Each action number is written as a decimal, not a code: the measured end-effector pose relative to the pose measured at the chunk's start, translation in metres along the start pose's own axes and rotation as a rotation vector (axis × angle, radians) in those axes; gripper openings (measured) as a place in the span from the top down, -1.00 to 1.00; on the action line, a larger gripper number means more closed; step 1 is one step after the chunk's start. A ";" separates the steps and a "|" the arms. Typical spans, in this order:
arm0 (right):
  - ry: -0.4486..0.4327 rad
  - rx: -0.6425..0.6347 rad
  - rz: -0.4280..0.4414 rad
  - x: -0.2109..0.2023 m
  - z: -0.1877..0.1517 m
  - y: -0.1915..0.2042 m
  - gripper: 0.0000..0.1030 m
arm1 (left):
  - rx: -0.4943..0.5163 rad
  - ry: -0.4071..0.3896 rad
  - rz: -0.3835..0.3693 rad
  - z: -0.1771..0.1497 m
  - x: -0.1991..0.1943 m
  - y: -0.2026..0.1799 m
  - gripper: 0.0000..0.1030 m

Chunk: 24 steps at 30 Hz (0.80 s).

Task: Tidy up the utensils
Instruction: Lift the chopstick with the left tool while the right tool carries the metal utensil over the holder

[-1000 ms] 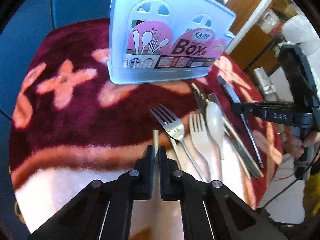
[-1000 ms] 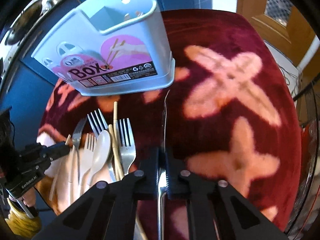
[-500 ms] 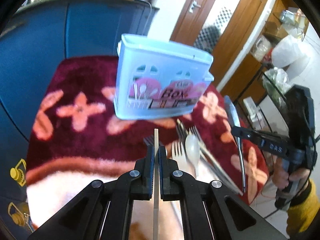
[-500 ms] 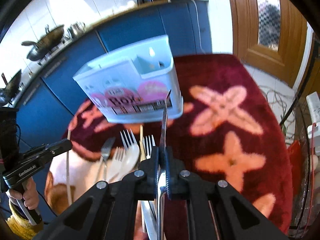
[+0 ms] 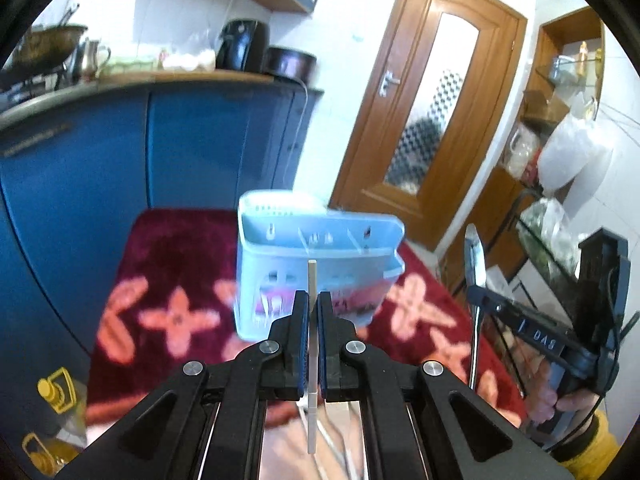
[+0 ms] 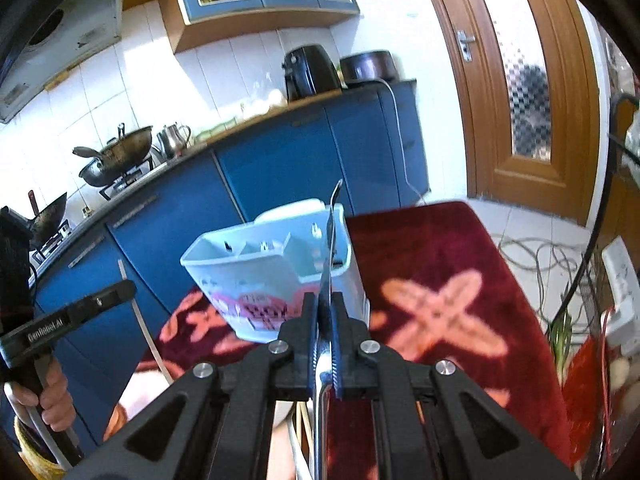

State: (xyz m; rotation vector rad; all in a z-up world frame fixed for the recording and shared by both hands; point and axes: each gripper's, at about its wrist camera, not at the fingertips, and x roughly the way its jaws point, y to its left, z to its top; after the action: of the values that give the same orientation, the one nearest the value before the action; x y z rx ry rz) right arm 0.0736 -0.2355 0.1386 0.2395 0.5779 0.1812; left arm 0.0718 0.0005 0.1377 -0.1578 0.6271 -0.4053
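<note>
A pale blue utensil box [image 5: 316,256] stands upright on a dark red flowered cloth [image 5: 176,256], its divided compartments open at the top. The left gripper [image 5: 313,312] is clenched on a thin pale chopstick [image 5: 312,280] that points toward the box. The right gripper [image 6: 325,312] is clenched on a metal knife [image 6: 329,256], whose tip crosses the box's right end in that view; blue cabinets [image 6: 280,168] stand behind.

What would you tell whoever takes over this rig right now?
Left gripper: shut on a thin pale chopstick.
Right gripper: shut on a metal table knife, blade up.
Both are held above the red flowered blanket, short of the pale blue plastic utensil box.
Done: nothing visible in the box's compartments.
Left: drop both in; any utensils still on the blanket are largely hidden behind the grippers.
</note>
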 end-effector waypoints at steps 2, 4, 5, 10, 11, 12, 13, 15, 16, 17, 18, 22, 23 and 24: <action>-0.014 -0.002 0.010 0.001 0.004 0.000 0.85 | 0.003 -0.027 0.011 0.012 -0.002 -0.001 0.93; -0.023 -0.003 0.021 0.002 0.009 0.000 0.85 | 0.005 -0.053 0.024 0.025 -0.004 -0.002 0.93; -0.026 -0.004 0.025 0.003 0.011 0.000 0.85 | 0.008 -0.068 0.032 0.032 -0.005 -0.003 0.93; -0.037 0.001 0.047 0.009 0.017 -0.004 0.85 | 0.021 -0.147 0.086 0.072 -0.008 -0.006 0.93; -0.039 0.003 0.051 0.010 0.018 -0.005 0.85 | 0.017 -0.161 0.093 0.080 -0.008 -0.006 0.93; -0.041 0.006 0.053 0.012 0.019 -0.006 0.85 | 0.015 -0.173 0.099 0.085 -0.008 -0.006 0.93; -0.041 0.007 0.055 0.013 0.019 -0.007 0.85 | 0.013 -0.188 0.110 0.091 -0.008 -0.005 0.93; -0.041 0.008 0.057 0.015 0.020 -0.008 0.85 | 0.015 -0.225 0.144 0.103 -0.006 -0.006 0.93; -0.041 0.007 0.058 0.017 0.020 -0.009 0.85 | 0.016 -0.240 0.158 0.108 -0.004 -0.005 0.93; -0.041 0.004 0.058 0.018 0.021 -0.009 0.85 | 0.014 -0.252 0.170 0.112 -0.001 -0.005 0.93; -0.044 0.001 0.057 0.018 0.021 -0.009 0.85 | 0.008 -0.263 0.180 0.117 0.003 -0.003 0.93; -0.074 -0.006 0.049 0.018 0.028 -0.009 0.85 | -0.016 -0.273 0.192 0.123 0.022 0.004 0.93; -0.081 -0.004 0.052 0.018 0.030 -0.009 0.85 | -0.015 -0.270 0.196 0.122 0.027 0.004 0.93; -0.090 -0.003 0.054 0.019 0.034 -0.009 0.85 | -0.012 -0.265 0.205 0.120 0.033 0.005 0.93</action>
State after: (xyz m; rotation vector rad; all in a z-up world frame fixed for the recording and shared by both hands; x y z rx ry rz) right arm 0.1086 -0.2456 0.1540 0.2594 0.4817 0.2220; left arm 0.1692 -0.0054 0.2146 -0.1539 0.3802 -0.1786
